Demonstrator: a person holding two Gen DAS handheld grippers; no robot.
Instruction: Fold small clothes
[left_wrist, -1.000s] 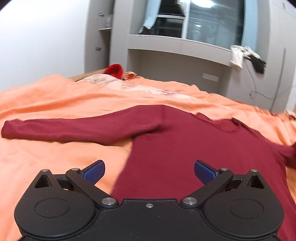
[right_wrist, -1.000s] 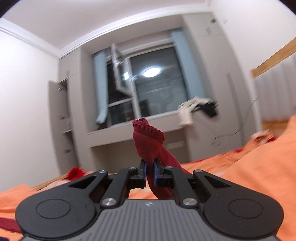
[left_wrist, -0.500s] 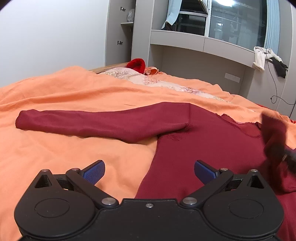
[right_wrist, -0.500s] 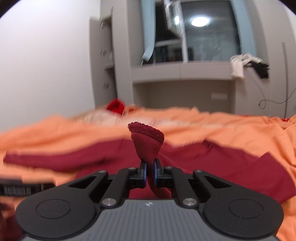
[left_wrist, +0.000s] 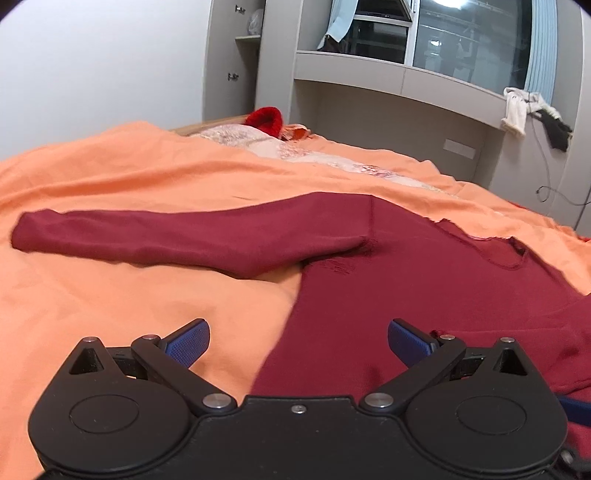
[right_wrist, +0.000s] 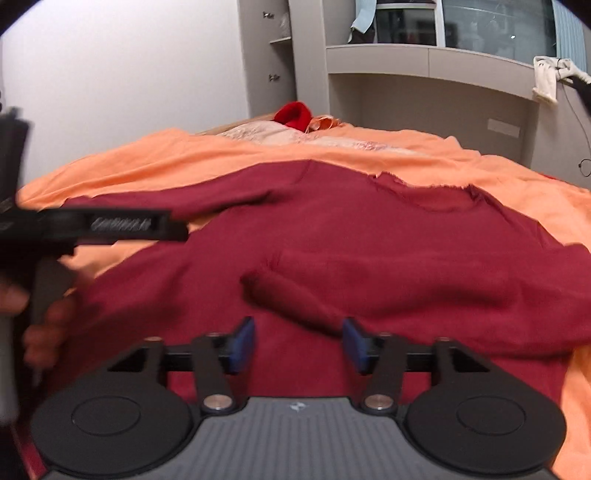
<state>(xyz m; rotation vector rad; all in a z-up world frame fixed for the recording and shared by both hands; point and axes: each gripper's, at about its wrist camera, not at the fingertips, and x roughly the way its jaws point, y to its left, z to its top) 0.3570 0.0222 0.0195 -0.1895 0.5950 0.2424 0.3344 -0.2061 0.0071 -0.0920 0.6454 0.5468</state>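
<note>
dark red sweater flat on orange blanket, one sleeve folded across (other outstretched). left gripper and right gripper both spread apart, empty.

Your left gripper hangs with its blue pads spread wide, gripping nothing, over the left edge of the maroon sweater. The sweater lies flat on the orange blanket, its left sleeve stretched straight out sideways.
</note>
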